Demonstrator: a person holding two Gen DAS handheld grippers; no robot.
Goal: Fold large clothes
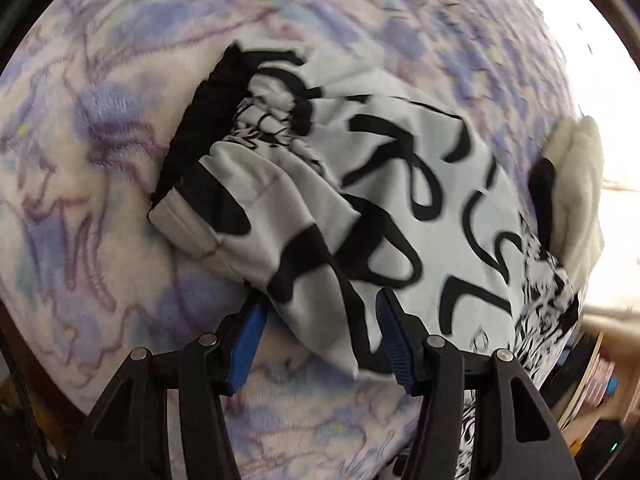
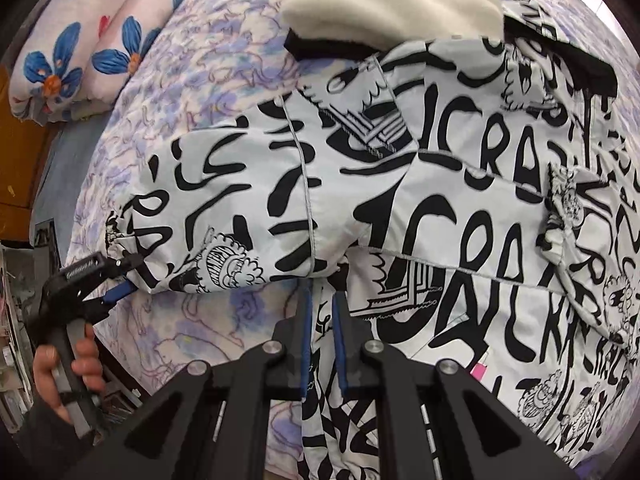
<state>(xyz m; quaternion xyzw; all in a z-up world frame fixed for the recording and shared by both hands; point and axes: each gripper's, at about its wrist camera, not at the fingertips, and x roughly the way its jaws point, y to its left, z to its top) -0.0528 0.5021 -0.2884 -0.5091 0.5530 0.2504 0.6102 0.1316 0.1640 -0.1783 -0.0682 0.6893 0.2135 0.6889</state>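
A large white jacket (image 2: 440,184) printed with black lettering is spread on a bed, over a lilac-patterned blanket (image 2: 208,92). Its cream fleece collar (image 2: 392,0), lined in black, is seen at twelve o'clock in the right wrist view. One sleeve (image 2: 208,208) is laid across toward nine o'clock of that view, its cuff end resting beside the left tongs (image 2: 120,280).

The left tongs are held by a hand (image 2: 64,372) at eight o'clock in the right wrist view. In the left wrist view the left tongs (image 1: 320,336) are seen standing apart, with a fold of the sleeve (image 1: 280,216) lying between the blue pads (image 1: 248,344); the picture is blurred, so whether either pad touches the cloth cannot be told for sure.

The right tongs (image 2: 322,340) are seen at six o'clock of their own view, brought nearly together and clamped on a thin edge of the jacket's fabric, which runs down between the pads.

Two flower-printed pillows (image 2: 92,36) are stacked at ten o'clock of the right wrist view, well apart from the jacket.
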